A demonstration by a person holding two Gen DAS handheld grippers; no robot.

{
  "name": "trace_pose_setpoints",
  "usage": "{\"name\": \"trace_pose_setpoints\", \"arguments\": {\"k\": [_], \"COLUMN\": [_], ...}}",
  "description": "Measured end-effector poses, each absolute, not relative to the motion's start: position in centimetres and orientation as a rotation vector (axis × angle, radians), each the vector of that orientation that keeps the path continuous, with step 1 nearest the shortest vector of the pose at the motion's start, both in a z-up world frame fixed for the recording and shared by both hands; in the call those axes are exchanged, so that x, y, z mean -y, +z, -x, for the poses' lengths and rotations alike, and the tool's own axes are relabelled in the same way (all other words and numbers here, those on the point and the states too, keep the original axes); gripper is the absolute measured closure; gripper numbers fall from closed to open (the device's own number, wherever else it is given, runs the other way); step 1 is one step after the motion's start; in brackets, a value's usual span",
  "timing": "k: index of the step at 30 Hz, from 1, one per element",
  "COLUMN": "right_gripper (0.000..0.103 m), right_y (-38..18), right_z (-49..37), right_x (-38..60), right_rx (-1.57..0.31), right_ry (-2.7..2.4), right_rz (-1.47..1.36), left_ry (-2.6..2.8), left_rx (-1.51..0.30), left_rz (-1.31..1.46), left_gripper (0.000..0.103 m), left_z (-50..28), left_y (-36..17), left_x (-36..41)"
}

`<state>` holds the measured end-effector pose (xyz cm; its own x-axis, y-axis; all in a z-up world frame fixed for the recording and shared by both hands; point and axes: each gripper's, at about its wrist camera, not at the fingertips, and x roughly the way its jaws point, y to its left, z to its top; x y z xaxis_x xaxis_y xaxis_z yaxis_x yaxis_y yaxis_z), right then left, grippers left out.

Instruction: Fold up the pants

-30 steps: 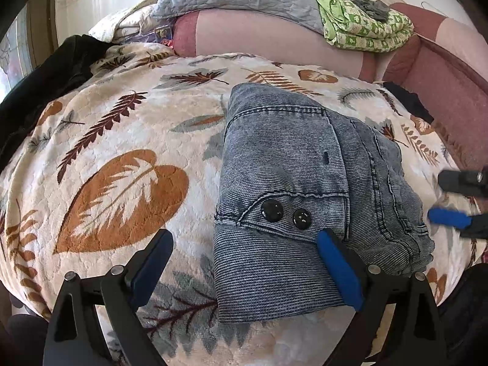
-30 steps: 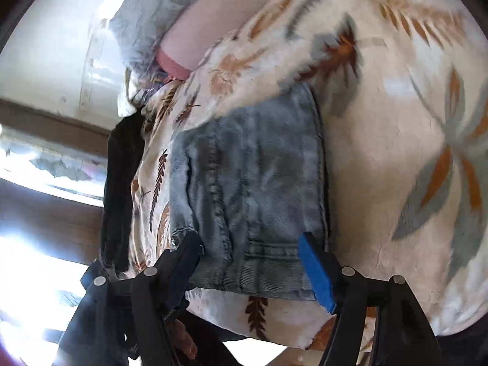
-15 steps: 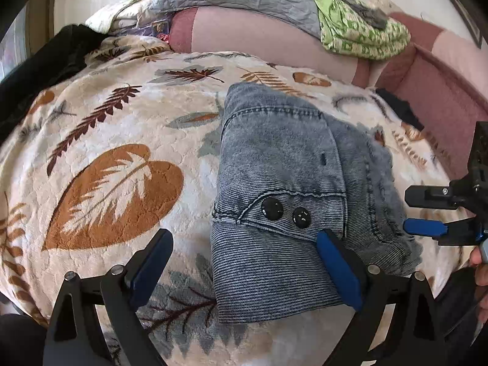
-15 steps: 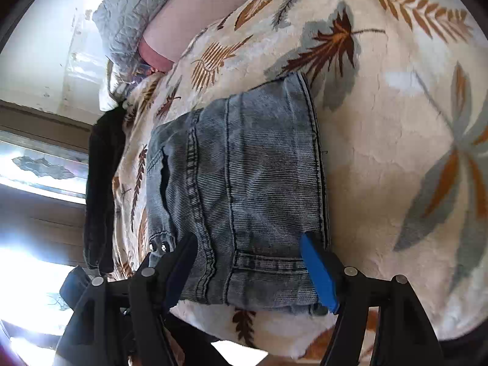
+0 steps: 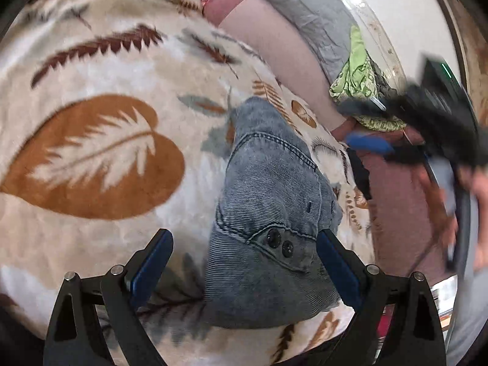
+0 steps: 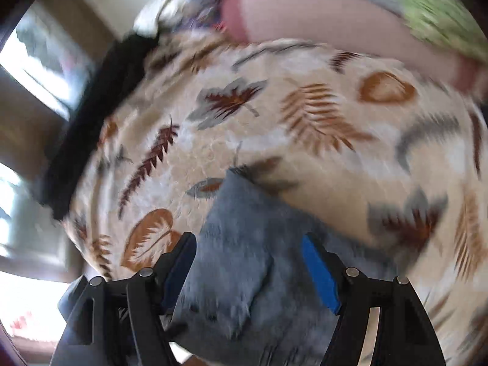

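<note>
The folded blue denim pants (image 5: 268, 213) lie as a compact bundle on the leaf-patterned blanket (image 5: 100, 140), two dark buttons facing up. My left gripper (image 5: 244, 262) is open, its blue-padded jaws spread to either side of the bundle's near end, holding nothing. My right gripper (image 6: 250, 271) is open too, above the bundle's other side; the pants (image 6: 244, 274) show blurred between its jaws. The right gripper also appears blurred in the left wrist view (image 5: 384, 128), raised at the right.
Pink bolster (image 5: 274, 48) and grey pillow (image 5: 299, 3) lie at the bed's far side, with a folded green cloth (image 5: 360, 85) on them. A black garment (image 6: 100, 113) lies along the blanket's left edge. A maroon sheet (image 5: 405, 201) borders the right.
Both views swung sharply and are motion-blurred. The right gripper lifted up and away from the bundle's side. The pants stayed folded in place.
</note>
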<state>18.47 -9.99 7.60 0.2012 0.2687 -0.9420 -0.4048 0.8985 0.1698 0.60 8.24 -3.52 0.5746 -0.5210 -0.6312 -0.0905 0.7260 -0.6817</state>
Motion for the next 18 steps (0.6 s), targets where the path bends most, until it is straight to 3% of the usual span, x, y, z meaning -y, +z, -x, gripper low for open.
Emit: {"name": "trace_pose_setpoints", "arguments": {"k": [9,10,11,12,14,15,18], "right_gripper": [0.030,0.034,0.060,0.077,0.083,0.084,0.090], "right_y": [0.6,0.1,-0.4,-0.8,-0.5,-0.3,1.3], "right_z": [-24.4,-24.4,-24.2,-24.1,-23.9,-23.8,-23.4], "right_x": [1.7,1.5,1.4,1.4,1.7,1.8,2.7], "right_rx": [-1.501,-1.518,-1.535,-1.535,-1.511,-1.494,-1.420], "right_ry": [0.403,0.408,0.409,0.401,0.406,0.402,0.399], "right_rz": [0.379,0.398,0.417,0.439,0.435,0.433,0.396], "left_ry": [-0.255,-0.253,-0.252,-0.263,-0.282,-0.275,-0.259], "left_rx": [-1.021,-1.026,-1.034,-1.038,-1.047,-1.062,-1.040], "left_rz": [0.742,0.731,0.717,0.709,0.668,0.638,0.609], "left_gripper": [0.008,0.008,0.008,0.008,0.027,0.045,0.048], "left_z": [-2.4,-2.8,-3.3,-3.5,-3.8,-3.7,-3.2], "left_y": [-4.1,-4.1,-4.1,-4.0,-4.1,-4.2,-4.1], "left_x": [-6.9,-6.6,-6.1,-5.8,-5.0,-4.5,-4.2]}}
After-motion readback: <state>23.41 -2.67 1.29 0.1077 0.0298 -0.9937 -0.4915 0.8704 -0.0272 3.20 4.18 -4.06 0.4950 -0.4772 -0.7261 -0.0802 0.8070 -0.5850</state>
